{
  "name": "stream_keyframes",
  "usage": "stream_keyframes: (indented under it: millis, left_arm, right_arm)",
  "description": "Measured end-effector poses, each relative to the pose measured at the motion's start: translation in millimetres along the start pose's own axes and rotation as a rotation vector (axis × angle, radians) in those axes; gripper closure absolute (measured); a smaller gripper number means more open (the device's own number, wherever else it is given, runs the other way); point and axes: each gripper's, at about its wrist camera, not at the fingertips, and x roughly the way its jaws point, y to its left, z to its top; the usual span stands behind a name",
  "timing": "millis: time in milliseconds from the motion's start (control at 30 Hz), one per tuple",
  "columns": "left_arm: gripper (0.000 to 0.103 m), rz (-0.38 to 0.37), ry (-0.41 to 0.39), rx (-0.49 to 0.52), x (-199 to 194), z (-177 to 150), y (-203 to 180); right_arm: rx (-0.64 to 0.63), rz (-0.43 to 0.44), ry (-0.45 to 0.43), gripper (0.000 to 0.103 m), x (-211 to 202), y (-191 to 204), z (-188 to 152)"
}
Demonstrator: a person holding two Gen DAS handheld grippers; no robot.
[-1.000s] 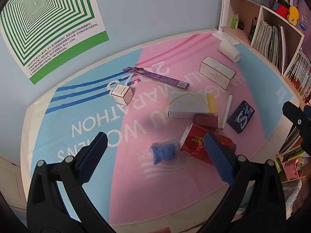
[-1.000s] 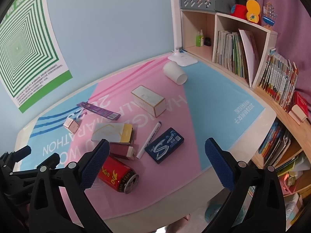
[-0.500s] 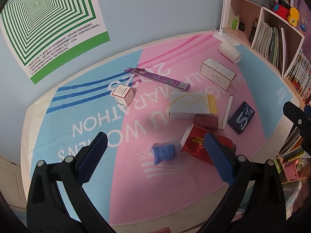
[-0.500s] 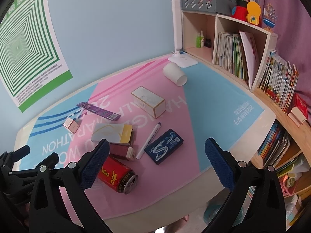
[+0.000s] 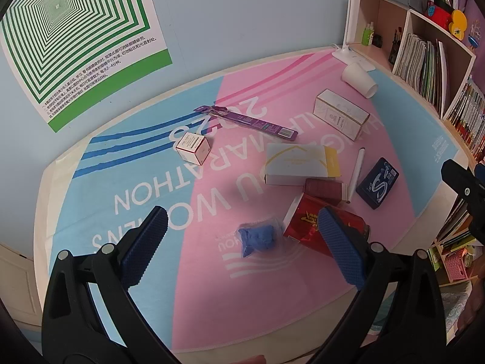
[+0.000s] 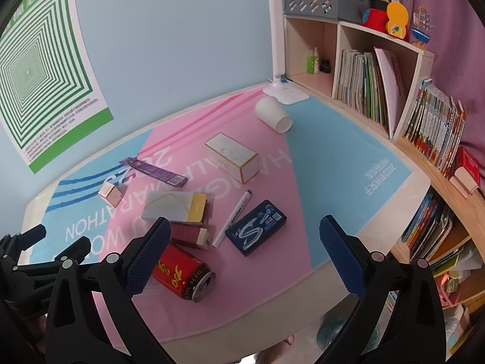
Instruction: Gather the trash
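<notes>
Litter lies scattered on a pink and blue mat (image 5: pixel 157 182): a crumpled blue wad (image 5: pixel 257 238), a red can (image 6: pixel 182 274) on its side, a maroon box (image 6: pixel 189 235), a white and yellow box (image 5: pixel 298 160), a dark blue pack (image 6: pixel 256 232), a white marker (image 6: pixel 233 217), a purple strip (image 5: pixel 245 118), a small cube box (image 5: pixel 194 148), a cream box (image 6: pixel 232 156) and a tipped white cup (image 6: pixel 274 115). My left gripper (image 5: pixel 239 242) hovers open above the blue wad. Held empty, my right gripper (image 6: pixel 244 254) is open over the desk's front right.
A white desk lamp (image 6: pixel 279 48) stands at the back. Shelves of books (image 6: pixel 366 85) line the right side, with more books (image 6: pixel 436 127) along a ledge. A green-striped poster (image 5: pixel 69 30) hangs on the blue wall. The desk edge (image 6: pixel 272 309) runs below the mat.
Both grippers have stayed nearly still and open; the left view has only drifted slightly. Nothing on the mat has moved.
</notes>
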Motion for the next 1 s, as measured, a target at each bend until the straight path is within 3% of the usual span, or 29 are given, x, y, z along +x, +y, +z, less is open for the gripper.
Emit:
stream_keyframes:
  millis: [1000]
  left_arm:
    - [0.006, 0.011, 0.000, -0.004, 0.4, 2.8, 0.4]
  right_arm:
    - [0.000, -0.001, 0.002, 0.006, 2.2, 0.0, 1.0]
